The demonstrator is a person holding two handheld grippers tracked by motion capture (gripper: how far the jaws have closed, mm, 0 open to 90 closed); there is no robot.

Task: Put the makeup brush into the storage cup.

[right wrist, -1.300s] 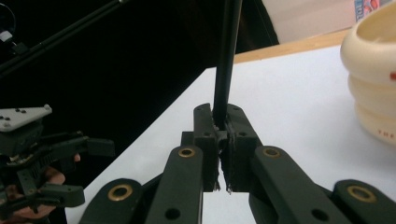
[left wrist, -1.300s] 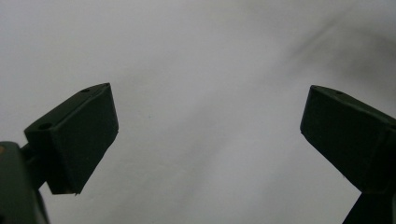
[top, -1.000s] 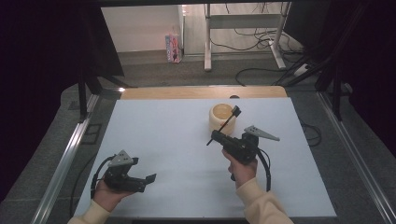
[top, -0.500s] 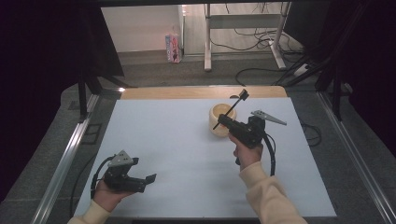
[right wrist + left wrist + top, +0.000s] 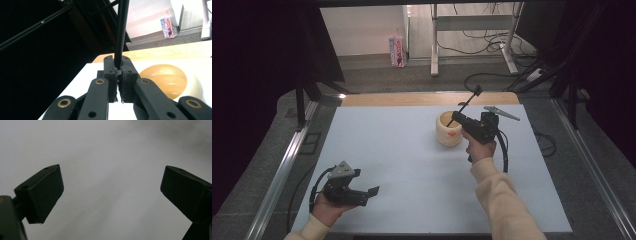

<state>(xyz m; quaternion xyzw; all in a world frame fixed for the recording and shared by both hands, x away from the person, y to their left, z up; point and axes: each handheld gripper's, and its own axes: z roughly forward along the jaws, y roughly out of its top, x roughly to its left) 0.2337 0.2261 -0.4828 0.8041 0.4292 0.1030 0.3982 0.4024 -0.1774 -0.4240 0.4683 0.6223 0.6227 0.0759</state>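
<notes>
Right tool [image 5: 460, 118] lifted, clamping black stick [image 5: 464, 105] over cup [image 5: 448, 130]; left tool [image 5: 368, 194] apart.

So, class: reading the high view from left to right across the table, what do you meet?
Left tool → cream cup → right tool gripping a black stick.

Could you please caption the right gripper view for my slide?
Right gripper jaws clamp a thin black rod beside a cream cup.

Slim black stick [image 5: 466, 104] tilts above (near) cream cup [image 5: 448, 129].
</notes>
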